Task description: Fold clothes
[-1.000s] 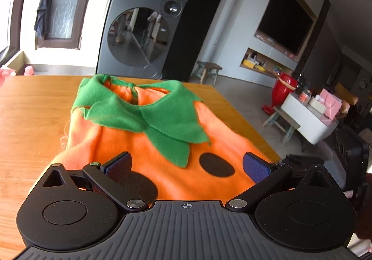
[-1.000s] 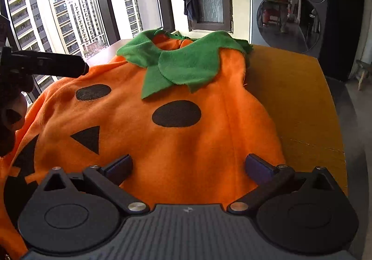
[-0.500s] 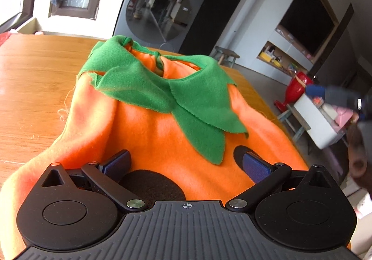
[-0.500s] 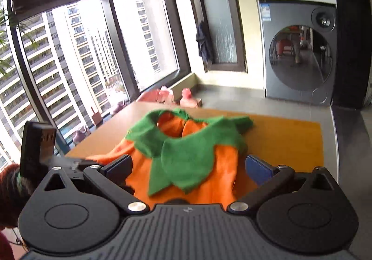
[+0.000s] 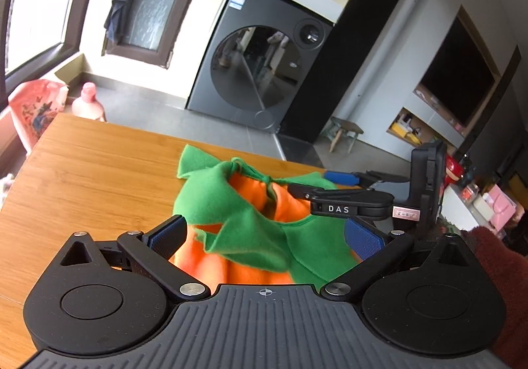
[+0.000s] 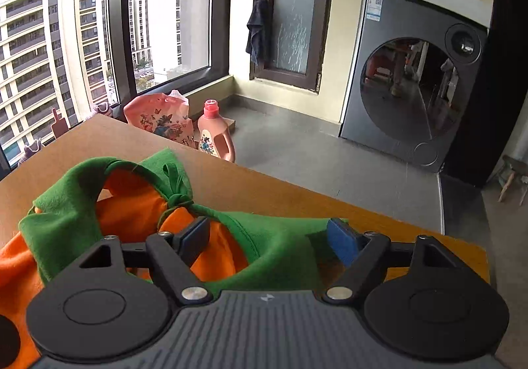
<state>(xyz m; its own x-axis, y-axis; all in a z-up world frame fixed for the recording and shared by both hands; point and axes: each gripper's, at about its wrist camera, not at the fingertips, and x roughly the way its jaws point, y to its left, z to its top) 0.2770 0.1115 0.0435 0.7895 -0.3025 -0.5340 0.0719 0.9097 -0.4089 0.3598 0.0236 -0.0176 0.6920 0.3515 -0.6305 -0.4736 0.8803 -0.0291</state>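
An orange pumpkin costume with a green leaf collar (image 5: 231, 204) lies on the wooden table (image 5: 99, 177). My left gripper (image 5: 264, 235) is open, its blue pads on either side of the collar's near edge. My right gripper (image 6: 270, 237) is open over the collar's right side, also in the right wrist view (image 6: 76, 214). It shows from the side in the left wrist view (image 5: 333, 184), reaching across the collar's far right. The costume's lower part is hidden under the grippers.
The table's far edge (image 6: 264, 174) runs close behind the collar. On the floor beyond stand a pink detergent bottle (image 6: 214, 134) and a pink bag (image 6: 158, 121). A grey washing machine (image 5: 264, 68) stands against the wall. A small stool (image 5: 343, 134) stands at the right.
Both grippers have moved forward along the costume to its collar end. The pumpkin face patches have dropped out of view. The right gripper now shows beside the collar in the left view.
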